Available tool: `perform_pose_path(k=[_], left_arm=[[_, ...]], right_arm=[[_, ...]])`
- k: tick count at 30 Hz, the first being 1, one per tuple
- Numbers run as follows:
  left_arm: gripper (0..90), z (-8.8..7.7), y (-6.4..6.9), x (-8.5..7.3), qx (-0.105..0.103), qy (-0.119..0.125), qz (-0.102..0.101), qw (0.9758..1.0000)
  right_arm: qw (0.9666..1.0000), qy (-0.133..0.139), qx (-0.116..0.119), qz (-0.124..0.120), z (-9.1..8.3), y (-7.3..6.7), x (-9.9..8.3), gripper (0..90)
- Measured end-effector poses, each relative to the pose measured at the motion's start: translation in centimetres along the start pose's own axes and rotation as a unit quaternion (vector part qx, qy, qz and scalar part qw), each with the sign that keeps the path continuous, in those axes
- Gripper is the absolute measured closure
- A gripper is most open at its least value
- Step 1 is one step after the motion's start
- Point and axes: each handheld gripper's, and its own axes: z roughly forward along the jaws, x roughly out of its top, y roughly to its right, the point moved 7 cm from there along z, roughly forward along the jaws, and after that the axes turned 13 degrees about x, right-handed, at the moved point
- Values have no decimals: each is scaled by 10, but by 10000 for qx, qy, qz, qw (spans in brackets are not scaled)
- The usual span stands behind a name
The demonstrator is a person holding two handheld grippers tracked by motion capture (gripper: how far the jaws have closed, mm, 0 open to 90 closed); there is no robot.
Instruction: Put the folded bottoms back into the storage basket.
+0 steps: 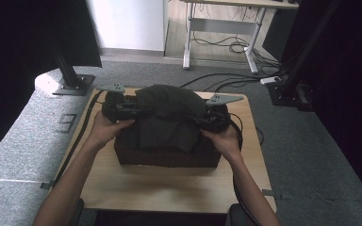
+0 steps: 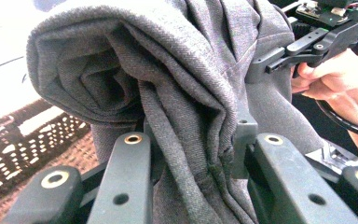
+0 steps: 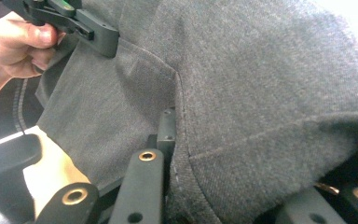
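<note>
The left claw (image 1: 143, 112) is gripping the left edge of a dark grey woven-fabric garment (image 1: 169, 117), its jaws clenched on a bunched fold of the cloth. The right claw (image 1: 199, 119) is gripping the garment's right edge, its jaws clenched on a stitched seam. The garment is hanging between the two claws, directly above a dark brown rectangular woven basket (image 1: 165, 157), with its lower part draping toward the basket's opening. The basket is sitting near the middle of a light wooden bench (image 1: 169, 188). The left hand (image 1: 106, 129) is positioned at the basket's left side, and the right hand (image 1: 224, 139) at the basket's right side.
</note>
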Motion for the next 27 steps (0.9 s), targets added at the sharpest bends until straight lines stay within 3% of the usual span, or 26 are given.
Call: perform_pose_path(k=[4,8,10,15,22,27], left_arm=[[685,13,-14,1,94,-73,-46,9999],[685,24,-28,-2,190,-159,-86,9997],[685,31,-36,-5,220,-217,-138,9994],[685,49,-53,-20,325,-448,-278,9981],[685,59,-63,-44,405,-747,-405,9956],[685,56,-69,-59,519,-980,-408,9930]], right_arm=[[9998,-56,-143,81,12,24,0,722],[9996,-119,-213,116,21,36,-3,723],[9993,-154,-253,207,31,49,-8,724],[9985,-275,-312,352,47,65,-20,727],[9967,-517,-255,575,70,76,-44,728],[9953,-674,-170,669,88,74,-55,731]])
